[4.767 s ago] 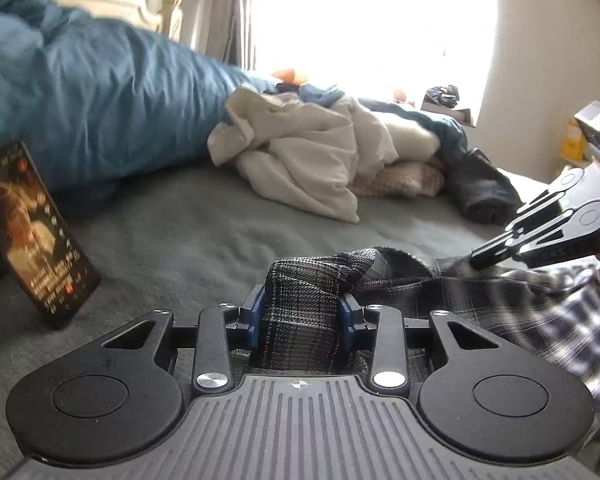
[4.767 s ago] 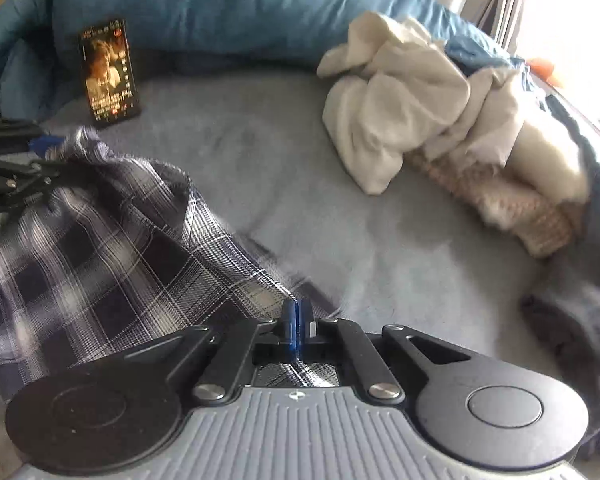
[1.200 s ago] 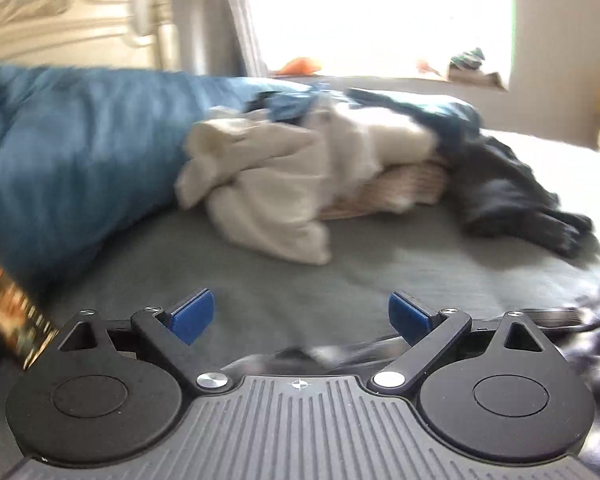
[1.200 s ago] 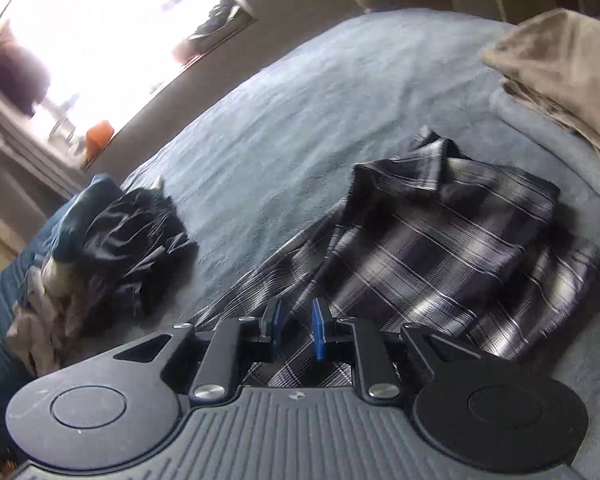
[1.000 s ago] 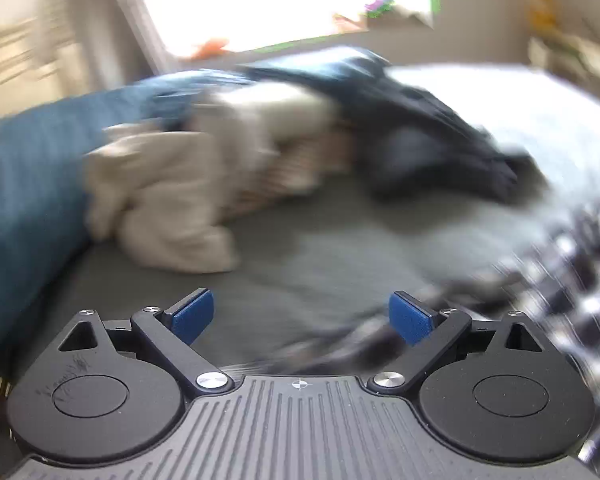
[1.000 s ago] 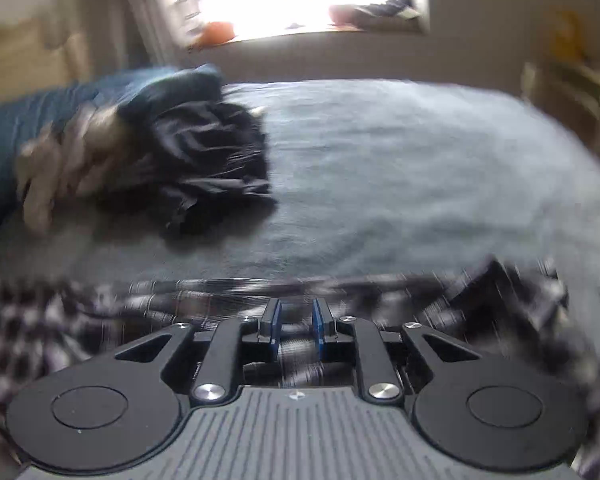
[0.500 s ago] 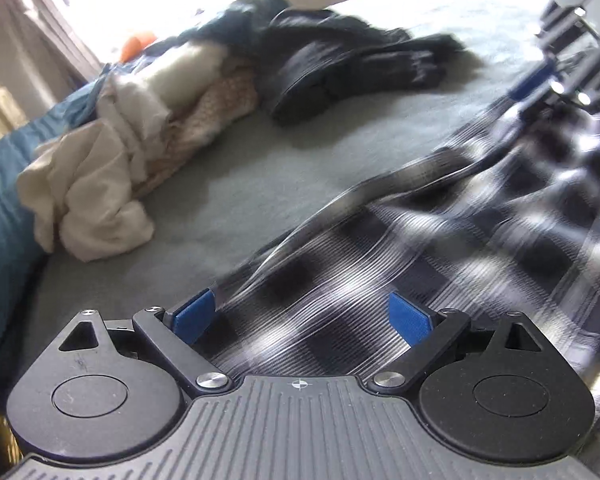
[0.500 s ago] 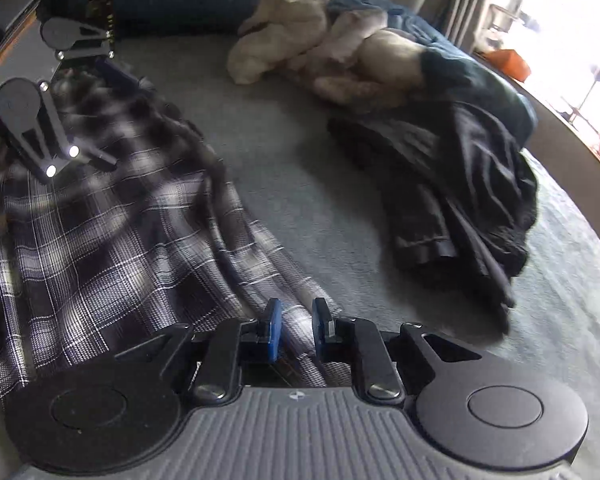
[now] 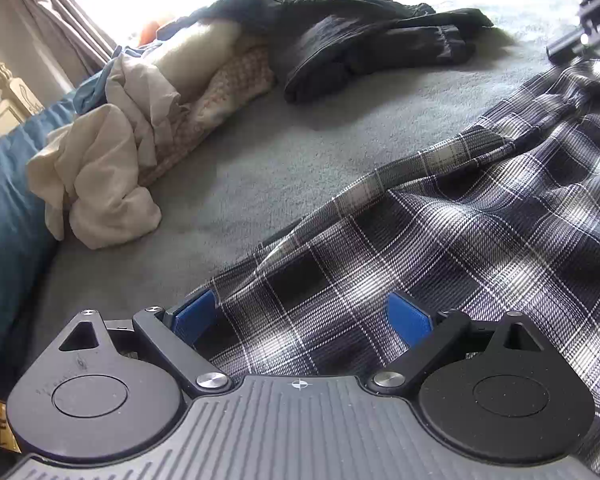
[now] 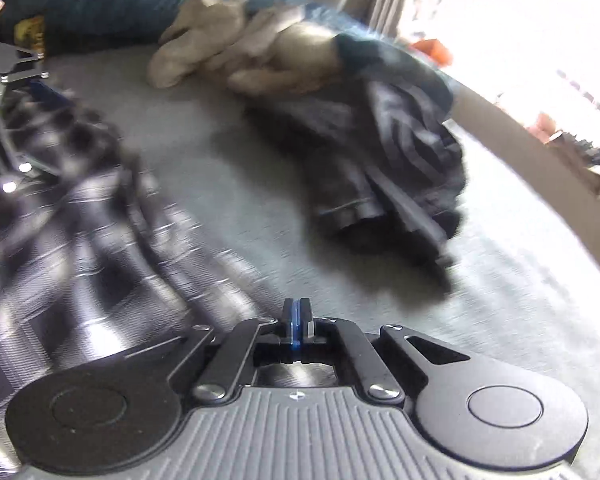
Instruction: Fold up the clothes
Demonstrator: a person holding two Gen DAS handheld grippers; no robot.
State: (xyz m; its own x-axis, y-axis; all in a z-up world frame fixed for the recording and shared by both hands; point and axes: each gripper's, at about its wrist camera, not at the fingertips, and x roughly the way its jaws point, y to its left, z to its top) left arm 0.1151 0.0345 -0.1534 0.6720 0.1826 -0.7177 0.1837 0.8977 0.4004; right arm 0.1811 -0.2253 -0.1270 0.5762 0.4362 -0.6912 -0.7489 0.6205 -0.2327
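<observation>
The left gripper (image 9: 303, 316) sits low over the plaid shirt (image 9: 439, 240), its two blue pads (image 9: 192, 316) spread wide apart, with the checked cloth lying flat between and under them; nothing is pinched. The shirt, dark navy with white lines, is spread across the near part of the grey bed cover (image 9: 319, 136), running from just in front of the left gripper toward the right edge of the left wrist view, where a long ridge of fabric rises along its upper border.

The right gripper (image 10: 298, 324) has its blue pads pressed together. The right wrist view is blurred, and whether a fold of the shirt (image 10: 72, 248) is caught between them cannot be told; the shirt's edge runs right up to the fingers on their left side. In the left wrist view the right gripper (image 9: 591, 40) shows at the far right edge, above the shirt's far end. In the right wrist view the left gripper (image 10: 4, 120) appears at the left edge, over the shirt.

Further back on the bed, well apart from the shirt, lies a heap of unfolded clothes: a cream garment (image 9: 100, 176) nearest the blue duvet (image 9: 4, 216), a pinkish knit piece (image 9: 228, 92) beside it, and a black jacket (image 9: 363, 36) stretched toward the middle of the bed. Behind them are curtains (image 9: 60, 12) and a bright window (image 10: 539, 20).
</observation>
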